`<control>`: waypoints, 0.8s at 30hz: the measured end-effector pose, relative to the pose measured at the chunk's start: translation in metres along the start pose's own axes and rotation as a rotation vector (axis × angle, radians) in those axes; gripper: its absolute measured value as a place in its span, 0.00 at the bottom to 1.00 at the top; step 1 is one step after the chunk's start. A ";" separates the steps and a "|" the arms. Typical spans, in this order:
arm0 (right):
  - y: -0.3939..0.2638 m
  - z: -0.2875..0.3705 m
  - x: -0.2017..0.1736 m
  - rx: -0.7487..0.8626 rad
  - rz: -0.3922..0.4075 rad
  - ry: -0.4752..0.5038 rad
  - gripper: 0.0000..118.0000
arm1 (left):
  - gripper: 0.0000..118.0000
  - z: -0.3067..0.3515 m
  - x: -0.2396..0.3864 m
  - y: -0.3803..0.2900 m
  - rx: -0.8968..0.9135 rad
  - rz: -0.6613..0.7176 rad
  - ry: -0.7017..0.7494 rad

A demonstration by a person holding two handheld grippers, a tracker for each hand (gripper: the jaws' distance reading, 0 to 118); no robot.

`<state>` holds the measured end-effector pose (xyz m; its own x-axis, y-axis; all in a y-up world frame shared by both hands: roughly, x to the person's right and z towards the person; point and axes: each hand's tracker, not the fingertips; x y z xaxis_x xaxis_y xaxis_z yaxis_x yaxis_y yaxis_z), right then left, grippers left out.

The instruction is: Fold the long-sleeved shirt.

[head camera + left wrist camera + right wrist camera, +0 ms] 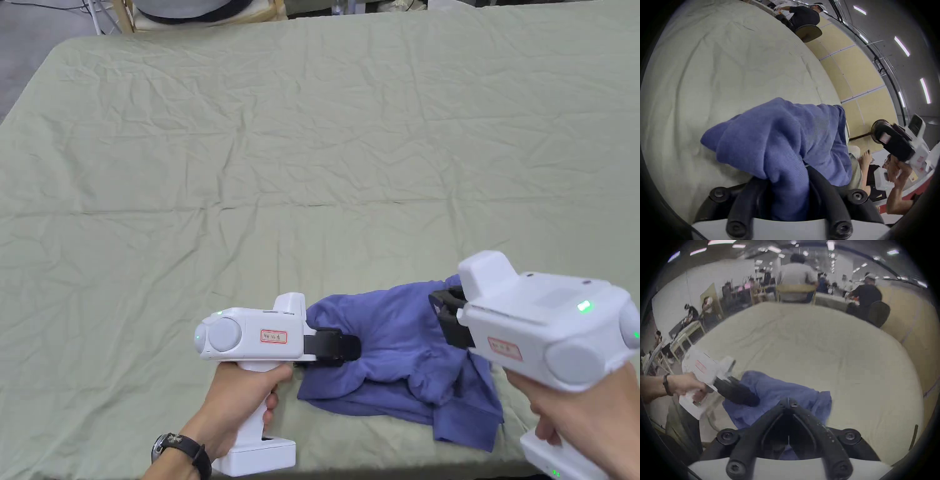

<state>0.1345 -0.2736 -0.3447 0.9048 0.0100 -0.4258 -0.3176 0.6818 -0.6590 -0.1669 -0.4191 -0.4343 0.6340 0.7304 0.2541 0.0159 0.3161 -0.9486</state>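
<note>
Wrinkled pale green sheeting [312, 156] covered the whole work surface and ran to every edge of the head view except the upper left corner, where a strip of grey floor showed. Beyond the far edge, in the right gripper view, several people sat at other tables; 1 of them, in a light top [796, 277], sat with their back turned on a wooden chair at the upper centre of the frame.

Near the bottom of the head view, right of centre, lay the long-sleeved shirt [400, 350], a blue bundle crumpled on the sheet close to the near edge.

At the shirt's left side was the left gripper [340, 347], white-bodied with black jaws, held in a hand wearing a dark wristwatch [181, 447]. In the left gripper view a thick fold of the blue cloth [786, 186] ran down between its 2 jaws, and both pressed against it, clamping the fabric.

Toward the lower right of the head view the right gripper [447, 312] sat at the shirt's upper right edge. In the right gripper view its jaws met at the tips [788, 400], closed together with nothing visibly pinched between them, while the blue fabric lay just behind and below them. That frame was slightly blurred.
</note>
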 end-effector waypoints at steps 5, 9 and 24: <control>-0.038 0.013 -0.010 0.023 -0.068 -0.029 0.02 | 0.13 -0.001 0.009 0.000 -0.008 -0.054 0.041; -0.036 0.015 -0.012 0.016 -0.080 -0.032 0.02 | 0.13 0.002 0.022 0.001 -0.011 -0.113 0.097; 0.032 -0.025 -0.086 0.016 0.055 0.106 0.02 | 0.11 0.136 -0.055 0.019 0.065 -0.110 0.335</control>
<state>0.0398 -0.2705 -0.3448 0.8508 -0.0291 -0.5247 -0.3606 0.6939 -0.6233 -0.3067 -0.3711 -0.4405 0.8499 0.4540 0.2675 0.0556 0.4275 -0.9023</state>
